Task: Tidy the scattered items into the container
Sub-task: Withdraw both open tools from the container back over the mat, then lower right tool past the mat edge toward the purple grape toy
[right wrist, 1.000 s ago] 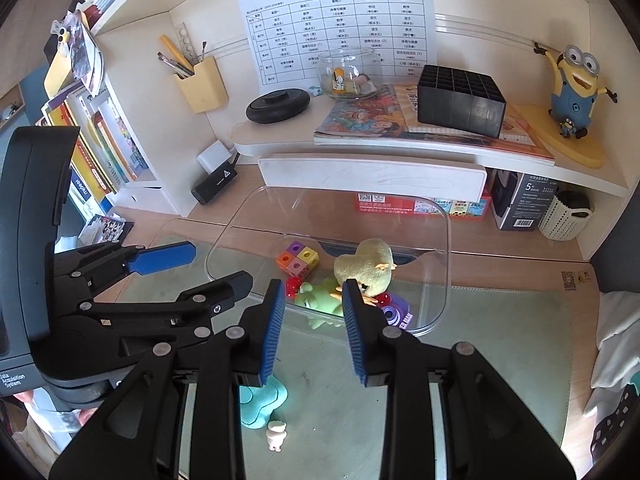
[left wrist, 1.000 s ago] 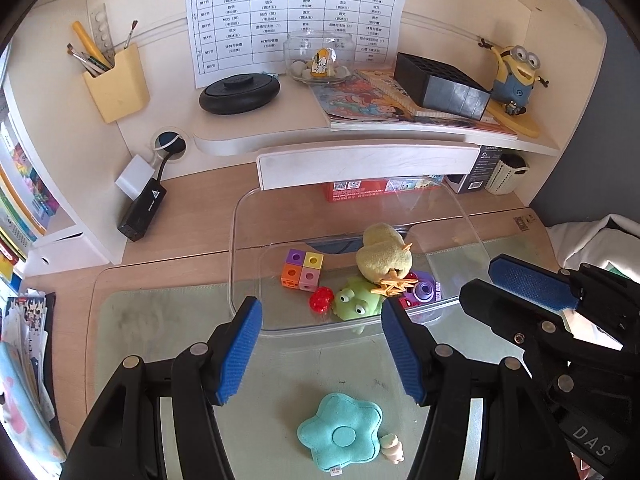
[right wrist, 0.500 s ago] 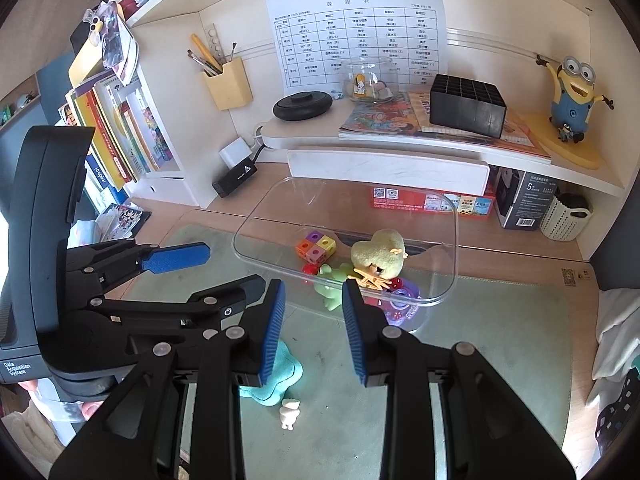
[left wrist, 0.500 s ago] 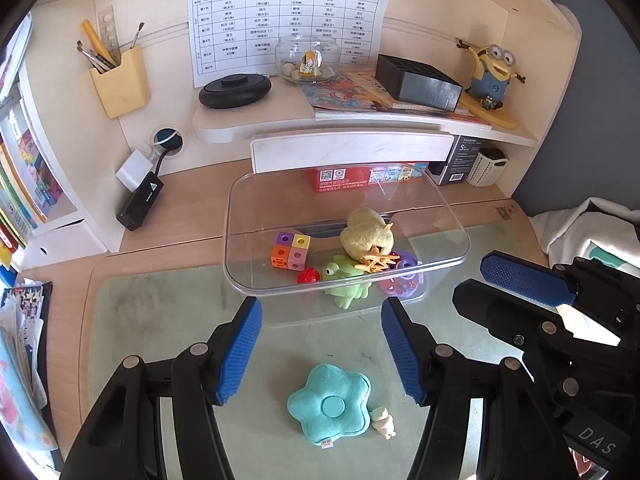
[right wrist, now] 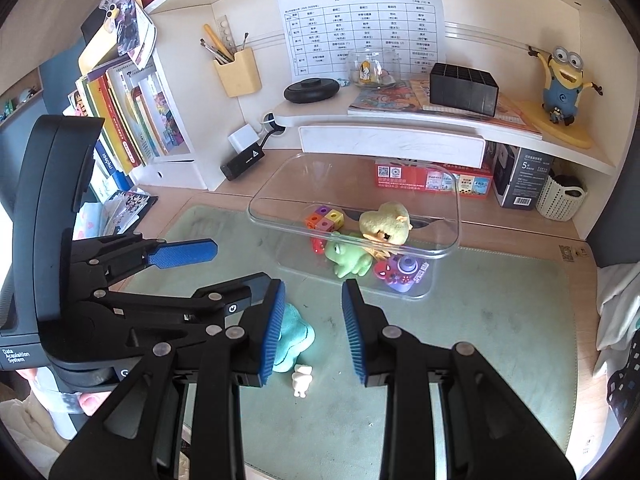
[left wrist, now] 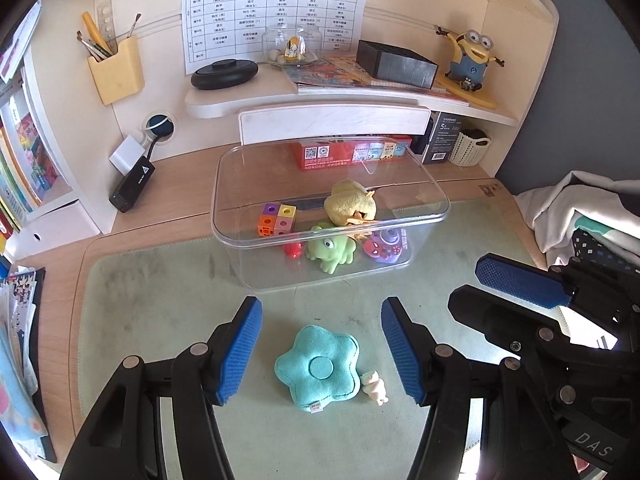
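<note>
Two black grippers with blue pads, left gripper and right gripper, both released and empty, above a green mat. The clear plastic container holds toys. Nearer lie a teal star-shaped cushion, partly hidden in the right view, and a tiny cream figurine, details indistinct.

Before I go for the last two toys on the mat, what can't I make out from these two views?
- Right wrist view: teal star cushion half hidden behind the left jaw of the right gripper.
- Both views: small white figure, too small to identify.
- Clear bin: toys overlap; glare blurs them.
</note>
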### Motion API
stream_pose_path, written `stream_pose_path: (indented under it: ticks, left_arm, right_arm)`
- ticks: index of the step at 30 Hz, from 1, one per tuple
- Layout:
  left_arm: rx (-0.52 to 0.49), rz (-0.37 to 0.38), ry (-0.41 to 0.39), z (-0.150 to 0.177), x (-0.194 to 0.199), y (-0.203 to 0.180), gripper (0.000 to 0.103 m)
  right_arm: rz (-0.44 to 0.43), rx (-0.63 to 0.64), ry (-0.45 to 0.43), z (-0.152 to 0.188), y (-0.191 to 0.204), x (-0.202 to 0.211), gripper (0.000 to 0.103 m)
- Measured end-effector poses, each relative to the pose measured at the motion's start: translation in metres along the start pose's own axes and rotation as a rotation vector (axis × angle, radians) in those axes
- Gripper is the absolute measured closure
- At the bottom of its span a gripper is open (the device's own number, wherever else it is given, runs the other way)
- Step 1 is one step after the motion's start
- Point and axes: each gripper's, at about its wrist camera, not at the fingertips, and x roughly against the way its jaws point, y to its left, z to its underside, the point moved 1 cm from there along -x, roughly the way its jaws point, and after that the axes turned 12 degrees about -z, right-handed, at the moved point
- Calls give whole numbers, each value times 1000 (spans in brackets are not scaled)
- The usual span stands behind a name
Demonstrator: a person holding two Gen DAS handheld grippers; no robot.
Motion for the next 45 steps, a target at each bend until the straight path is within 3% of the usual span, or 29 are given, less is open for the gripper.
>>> stream_pose_path:
  ticks: [13, 26, 33, 45]
  left_arm:
    - [-46, 32, -1, 31, 3, -8, 45]
    - [-136, 67, 64, 62, -13, -29, 45]
    - [-201, 116, 98, 77, -14, -44, 45]
    - [-258, 134, 125, 90, -14, -66, 45]
  right_arm:
    - [15, -43, 36, 35, 9, 5, 76]
    - [76, -81, 140, 73, 4, 1, 76]
    - [81, -123, 182, 96, 2, 6, 76]
    - [81, -153, 227, 116, -4, 13, 75]
